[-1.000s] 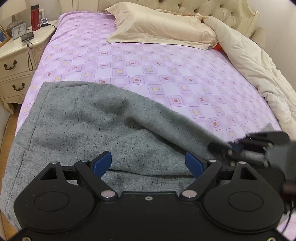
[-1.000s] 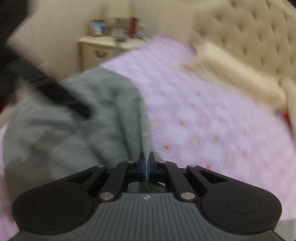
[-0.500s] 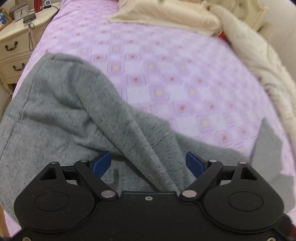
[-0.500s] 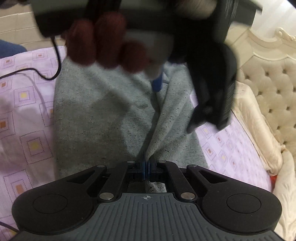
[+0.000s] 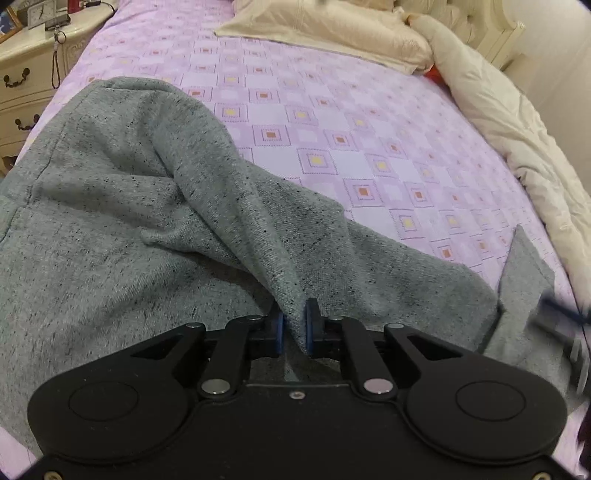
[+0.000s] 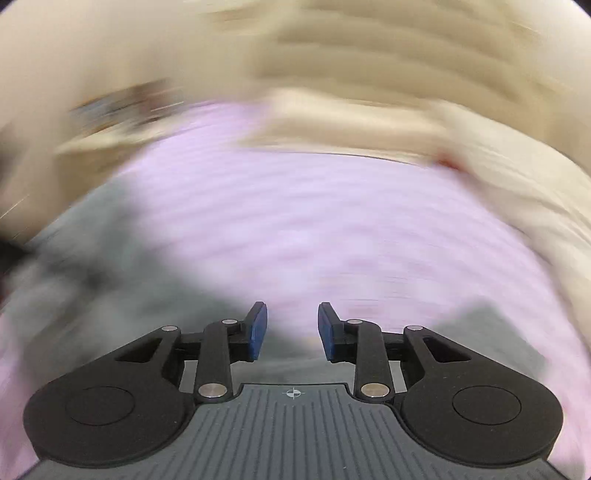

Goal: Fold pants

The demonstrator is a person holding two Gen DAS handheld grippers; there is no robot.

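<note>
Grey speckled pants lie spread over the near part of a purple patterned bed, with a raised fold running toward the camera. My left gripper is shut on that fold, blue pads pinching the cloth. In the right wrist view the picture is smeared by fast motion. My right gripper has its jaws opening, with a gap between the blue pads and nothing in it. Blurred grey pants lie below and to its left. A dark blurred shape at the left view's right edge cannot be told apart.
A cream pillow and a cream duvet lie at the head and right side of the bed. A cream nightstand with a clock and small items stands at the upper left, beside the bed's left edge.
My left gripper went from wide open to shut on a fold of the pants. My right gripper let go of the cloth it pinched, opened, and swung away fast across the bed.
</note>
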